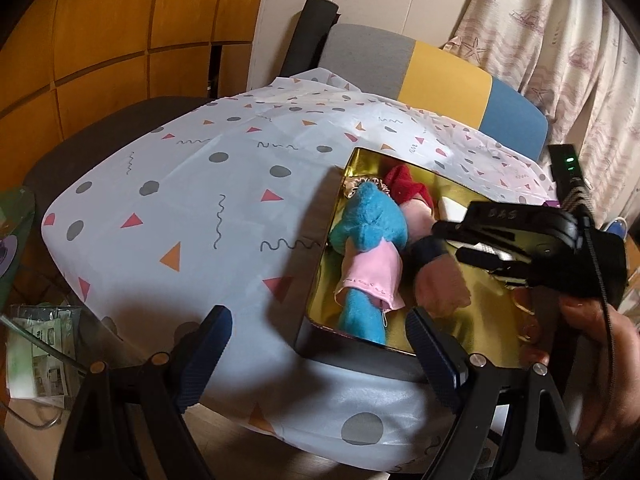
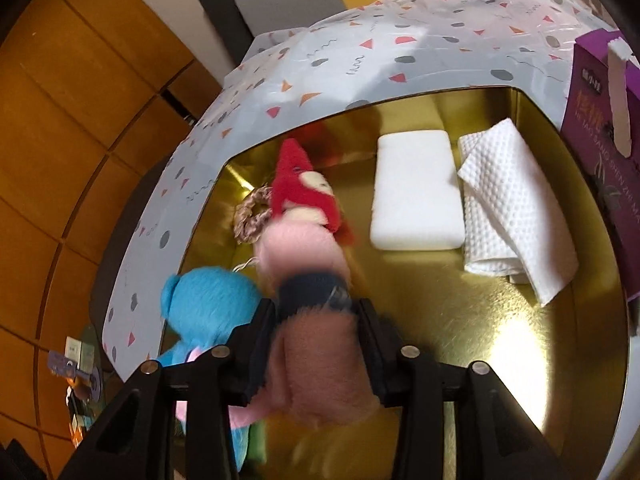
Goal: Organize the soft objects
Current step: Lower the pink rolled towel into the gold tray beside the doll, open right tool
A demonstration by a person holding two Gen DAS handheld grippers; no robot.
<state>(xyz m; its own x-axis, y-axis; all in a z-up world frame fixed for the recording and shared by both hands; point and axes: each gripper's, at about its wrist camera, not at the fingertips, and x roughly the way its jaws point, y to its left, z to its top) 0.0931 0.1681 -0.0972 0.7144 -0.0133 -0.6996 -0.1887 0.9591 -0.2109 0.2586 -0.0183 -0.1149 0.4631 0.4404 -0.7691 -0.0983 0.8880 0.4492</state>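
My right gripper (image 2: 316, 344) clamps the fuzzy pink doll (image 2: 308, 248) inside the shiny gold tray (image 2: 500, 340), beside a blue plush (image 2: 208, 300), white sponge (image 2: 416, 188) and dimpled paper towel (image 2: 508, 204); my left gripper (image 1: 320, 356) gapes wide.

Black grippers (image 1: 320, 356), ribbed pads, brass screws

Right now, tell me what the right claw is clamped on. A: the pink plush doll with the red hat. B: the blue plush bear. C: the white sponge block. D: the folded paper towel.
A: in the right wrist view the right claw is shut on the pink plush doll over the gold tray, while the blue plush bear, white sponge block and paper towel lie untouched.
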